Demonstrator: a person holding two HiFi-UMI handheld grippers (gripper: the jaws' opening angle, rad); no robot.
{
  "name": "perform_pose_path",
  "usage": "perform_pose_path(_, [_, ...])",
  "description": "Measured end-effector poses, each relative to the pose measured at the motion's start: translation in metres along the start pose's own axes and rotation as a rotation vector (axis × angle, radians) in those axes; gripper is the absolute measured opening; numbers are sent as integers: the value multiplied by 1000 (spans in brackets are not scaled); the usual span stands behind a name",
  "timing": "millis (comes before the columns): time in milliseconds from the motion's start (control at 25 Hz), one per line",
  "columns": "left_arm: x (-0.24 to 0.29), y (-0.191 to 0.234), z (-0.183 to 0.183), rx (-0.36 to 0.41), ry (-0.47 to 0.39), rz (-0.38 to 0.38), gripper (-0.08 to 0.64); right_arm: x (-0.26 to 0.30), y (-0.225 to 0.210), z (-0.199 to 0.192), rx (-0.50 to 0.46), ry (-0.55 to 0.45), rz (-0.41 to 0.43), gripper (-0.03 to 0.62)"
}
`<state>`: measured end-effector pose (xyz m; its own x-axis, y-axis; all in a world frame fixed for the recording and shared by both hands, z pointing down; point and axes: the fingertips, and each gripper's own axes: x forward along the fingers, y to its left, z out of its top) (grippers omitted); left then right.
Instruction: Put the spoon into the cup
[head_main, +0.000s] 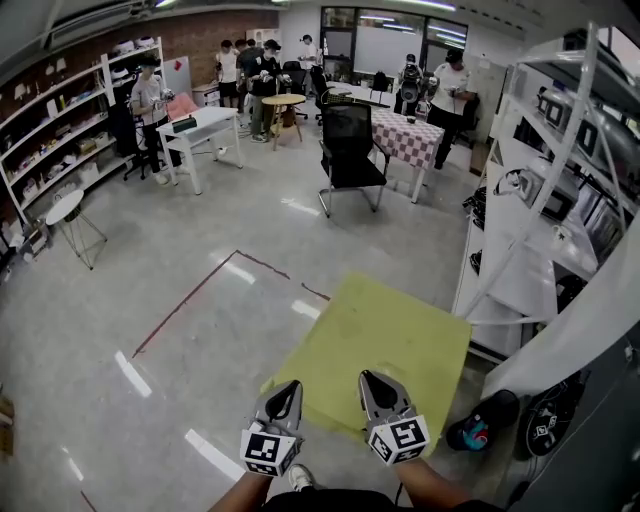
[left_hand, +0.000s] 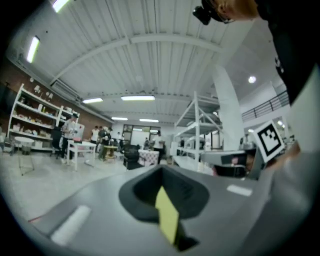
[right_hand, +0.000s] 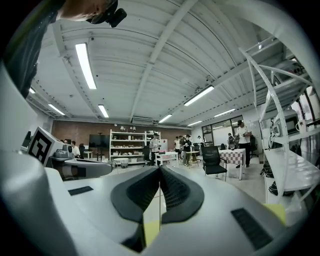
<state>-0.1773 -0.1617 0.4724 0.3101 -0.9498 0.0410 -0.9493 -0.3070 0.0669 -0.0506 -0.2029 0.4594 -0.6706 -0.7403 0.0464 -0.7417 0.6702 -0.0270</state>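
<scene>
Neither a spoon nor a cup shows in any view. In the head view a bare yellow-green table top (head_main: 390, 340) lies below me. My left gripper (head_main: 289, 390) hangs over the table's near left corner, and my right gripper (head_main: 373, 383) over its near edge. They point forward, side by side. The left gripper (left_hand: 161, 171) has its jaws meeting at the tips with nothing between them; a sliver of the yellow table shows through the hollow behind. The right gripper (right_hand: 160, 170) is likewise shut and empty.
A white shelving rack (head_main: 560, 200) stands close on the right. Farther off are a black office chair (head_main: 350, 150), a checkered table (head_main: 405, 135), a white table (head_main: 200, 130) and several people. A small round table (head_main: 65, 210) stands at the left. Red tape (head_main: 190, 300) marks the floor.
</scene>
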Motion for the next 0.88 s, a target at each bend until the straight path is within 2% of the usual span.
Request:
perform_pose_path(280, [13,24,1,10,-1,-53,8,22,4,2,3,-12,-61,9])
perform_pose_path(480, [28,31,-15,-25,62,-58,8,20,2,-3,14,-10,-96,11])
perform_pose_path(880, [65,18,-18,-12,77,-116,8,18,-37,-5,22,-28,-177,9])
